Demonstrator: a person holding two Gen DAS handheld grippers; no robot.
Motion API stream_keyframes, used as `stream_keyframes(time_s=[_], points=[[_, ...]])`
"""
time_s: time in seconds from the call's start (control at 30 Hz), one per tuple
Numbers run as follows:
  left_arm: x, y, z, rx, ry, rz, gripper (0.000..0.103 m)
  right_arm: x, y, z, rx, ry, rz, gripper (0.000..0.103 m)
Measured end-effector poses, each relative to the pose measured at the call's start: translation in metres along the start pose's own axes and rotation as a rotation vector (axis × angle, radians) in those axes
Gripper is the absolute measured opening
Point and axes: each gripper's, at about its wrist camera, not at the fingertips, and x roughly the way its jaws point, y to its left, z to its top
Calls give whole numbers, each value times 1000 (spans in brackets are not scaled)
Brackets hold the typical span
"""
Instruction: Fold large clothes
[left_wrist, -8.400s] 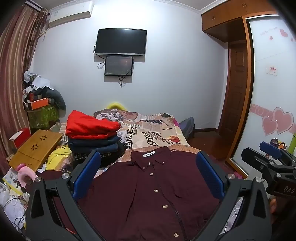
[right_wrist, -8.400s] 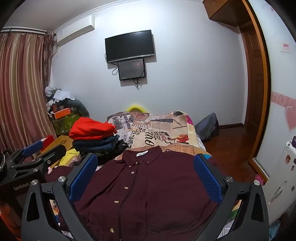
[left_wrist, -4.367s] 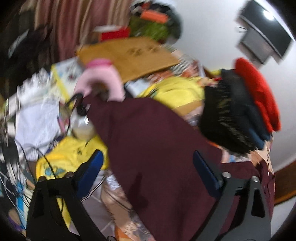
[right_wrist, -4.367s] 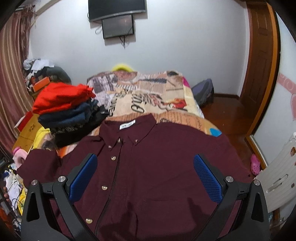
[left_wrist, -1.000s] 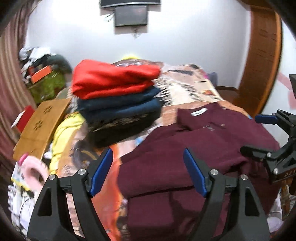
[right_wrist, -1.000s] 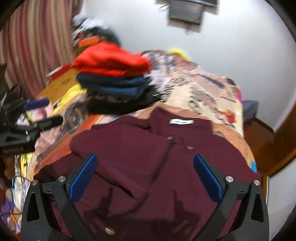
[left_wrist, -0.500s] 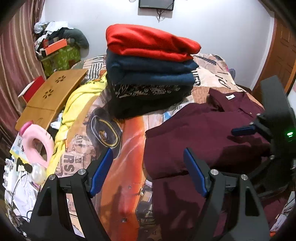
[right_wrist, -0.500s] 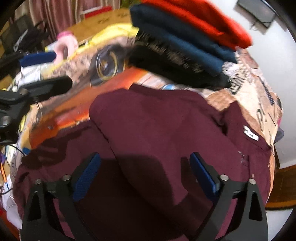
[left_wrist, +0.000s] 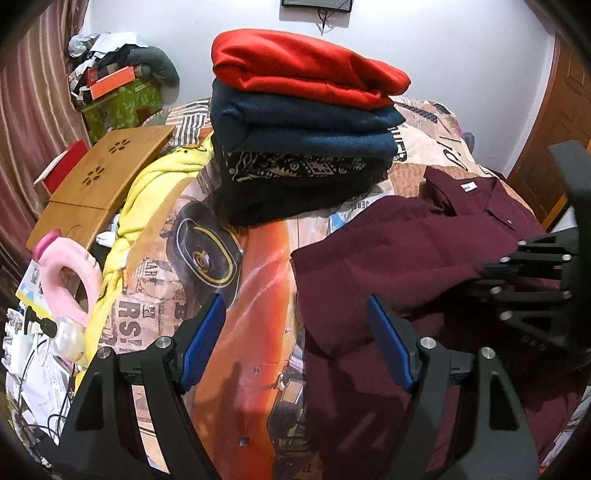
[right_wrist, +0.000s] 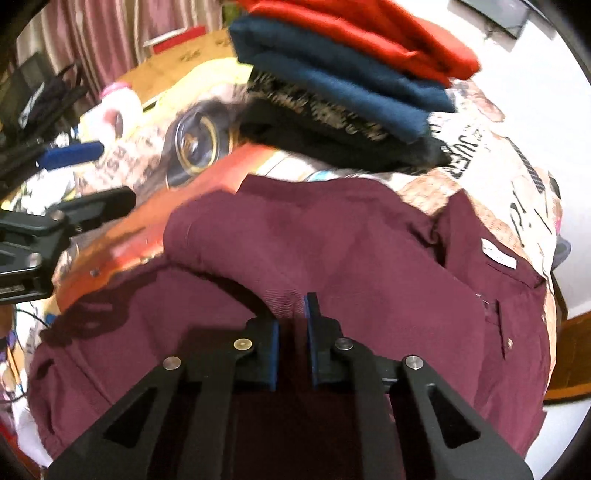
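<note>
A maroon button shirt (left_wrist: 413, 258) lies on the bed with one sleeve folded across its front; it fills the right wrist view (right_wrist: 332, 251). My right gripper (right_wrist: 293, 314) is shut on a fold of the folded sleeve's cloth; it also shows at the right of the left wrist view (left_wrist: 491, 275). My left gripper (left_wrist: 295, 332) is open and empty, above the bedspread just left of the shirt's edge. It shows at the left of the right wrist view (right_wrist: 74, 177).
A stack of folded clothes (left_wrist: 303, 122), red on top, stands on the printed bedspread (left_wrist: 258, 266) behind the shirt. A yellow garment (left_wrist: 147, 199), a wooden lap table (left_wrist: 99, 184) and a pink ring (left_wrist: 70, 277) lie left. Clutter lies beside the bed.
My right gripper has closed on the folded sleeve's cloth; half a second ago it was open above it. My left gripper has stayed open, shifting slightly closer to the bed.
</note>
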Motion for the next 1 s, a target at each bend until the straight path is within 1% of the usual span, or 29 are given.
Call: stream_keyframes(time_s=[0.13, 0.27, 0.43, 0.57, 0.7, 0.8, 0.9, 1.0], points=[[-3, -5, 6, 6, -10, 5, 77, -34, -11, -10, 38, -94, -49, 10], [-5, -18, 13, 21, -18, 9, 77, -69, -33, -24, 109, -182, -88, 10], [-7, -39, 22, 48, -25, -3, 77, -113, -71, -52, 243, -282, -136, 10], [-7, -60, 29, 74, -21, -37, 77, -133, -99, -78, 373, -331, -153, 10], [-7, -87, 35, 124, -21, -55, 77, -140, -123, -109, 507, -357, -168, 9], [-7, -104, 37, 160, -17, -68, 77, -141, -138, -131, 591, -356, -184, 8], [-5, -121, 37, 196, -9, -81, 77, -138, -154, -160, 685, -332, -204, 8], [-1, -135, 36, 226, 2, -86, 77, -128, -165, -182, 739, -272, -214, 8]])
